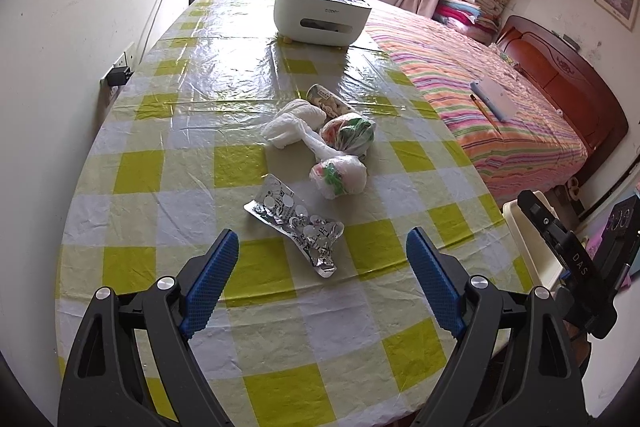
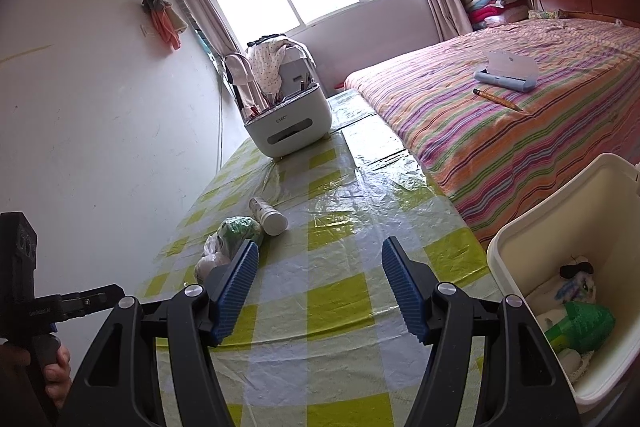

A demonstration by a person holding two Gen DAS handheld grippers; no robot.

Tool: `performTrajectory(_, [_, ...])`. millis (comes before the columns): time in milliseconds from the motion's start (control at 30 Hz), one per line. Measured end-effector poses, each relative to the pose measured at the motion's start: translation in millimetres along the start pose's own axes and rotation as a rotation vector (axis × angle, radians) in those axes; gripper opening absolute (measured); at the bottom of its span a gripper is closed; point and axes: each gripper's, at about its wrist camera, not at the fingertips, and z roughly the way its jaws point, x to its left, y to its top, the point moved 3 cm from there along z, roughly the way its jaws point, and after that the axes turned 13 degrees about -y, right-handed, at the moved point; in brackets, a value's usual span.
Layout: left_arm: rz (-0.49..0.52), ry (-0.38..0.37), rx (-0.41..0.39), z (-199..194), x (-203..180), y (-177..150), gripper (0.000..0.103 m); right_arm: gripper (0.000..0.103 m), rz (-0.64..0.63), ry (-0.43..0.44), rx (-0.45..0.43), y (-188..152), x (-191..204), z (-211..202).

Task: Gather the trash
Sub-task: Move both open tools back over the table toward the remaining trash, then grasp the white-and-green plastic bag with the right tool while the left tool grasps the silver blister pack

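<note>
Trash lay on the bench [image 1: 160, 163]: a foil pill pack [image 1: 296, 223] just ahead of the left hand-held gripper [image 1: 322, 281], whose jaws were spread and empty. The right hand-held gripper [image 2: 318, 285] was also spread and empty, beside the bin [image 2: 516, 227]. Risk: the flat, thin foil could slip from the pads.

Ahead of the left tool on the bench: one foil blister sheet [image 1: 294, 225], two knotted bags [image 1: 339, 177], one tissue wad [image 1: 294, 123], one can [image 1: 326, 99].
</note>
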Motion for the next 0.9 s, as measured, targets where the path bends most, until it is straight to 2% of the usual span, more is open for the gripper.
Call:
performTrajectory(200, [-0.1, -0.02, -0.01, -4, 23, 4, 0.085, 0.063, -0.026, 0.01, 0.004, -4, 8, 2])
performTrajectory(433, [-0.187, -0.008, -0.002, -2, 46, 6, 0.085, 0.063, -0.055, 0.028, 0.03, -8, 20, 8])
performTrajectory(600, [-0.215, 0.004, -0.012, -4, 53, 7, 0.085, 0.063, -0.086, 0.058, 0.075, -15, 36, 19])
performTrajectory(900, [-0.257, 0.01, -0.059, -17, 64, 13, 0.085, 0.063, -0.192, 0.101, 0.171, -13, 89, 55])
